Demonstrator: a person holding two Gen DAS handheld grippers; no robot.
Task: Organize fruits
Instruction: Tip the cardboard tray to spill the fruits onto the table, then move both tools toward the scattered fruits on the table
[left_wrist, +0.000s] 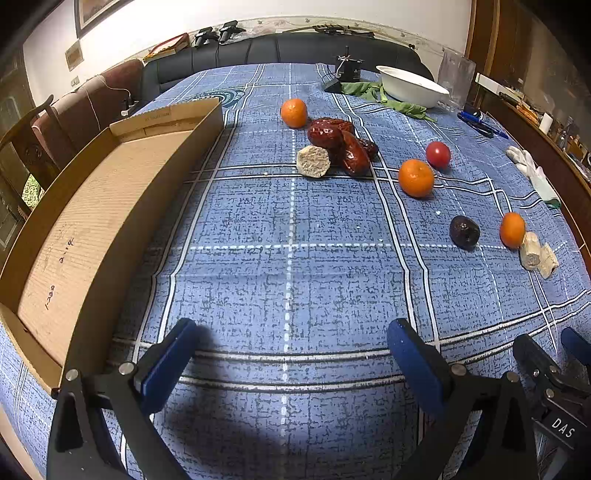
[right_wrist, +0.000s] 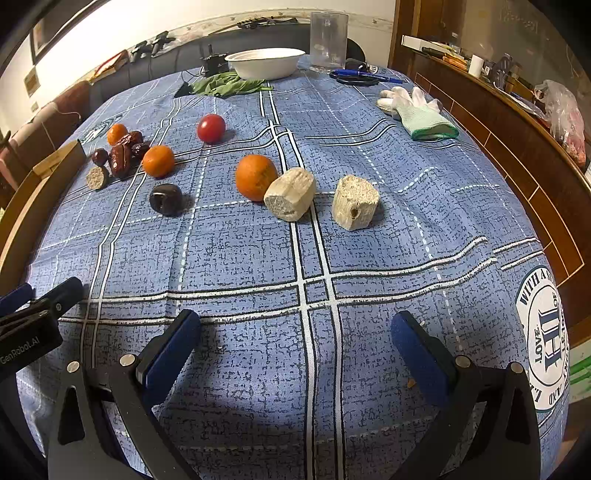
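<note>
Fruits lie scattered on a blue checked tablecloth. Three oranges show: one far (left_wrist: 294, 112), one mid-right (left_wrist: 416, 178), one at the right (left_wrist: 512, 229) (right_wrist: 255, 177). A red tomato (left_wrist: 438, 154) (right_wrist: 211, 127), a pile of red dates (left_wrist: 341, 144) (right_wrist: 123, 151) and a dark round fruit (left_wrist: 464, 231) (right_wrist: 166, 199) lie among them. Pale cut chunks (right_wrist: 290, 199) (right_wrist: 355, 202) sit near the right orange, another (left_wrist: 313, 161) by the dates. An empty cardboard tray (left_wrist: 85, 236) lies at the left. My left gripper (left_wrist: 291, 350) and right gripper (right_wrist: 295, 339) are both open and empty, low over the near cloth.
A white bowl (left_wrist: 412, 88) (right_wrist: 264, 62) and green leaves (right_wrist: 229, 85) sit at the far side, with a clear container (right_wrist: 328, 40), pens (right_wrist: 365, 76) and a white glove (right_wrist: 417, 110). A wooden sideboard (right_wrist: 517, 122) runs along the right. A sofa (left_wrist: 277, 48) stands behind the table.
</note>
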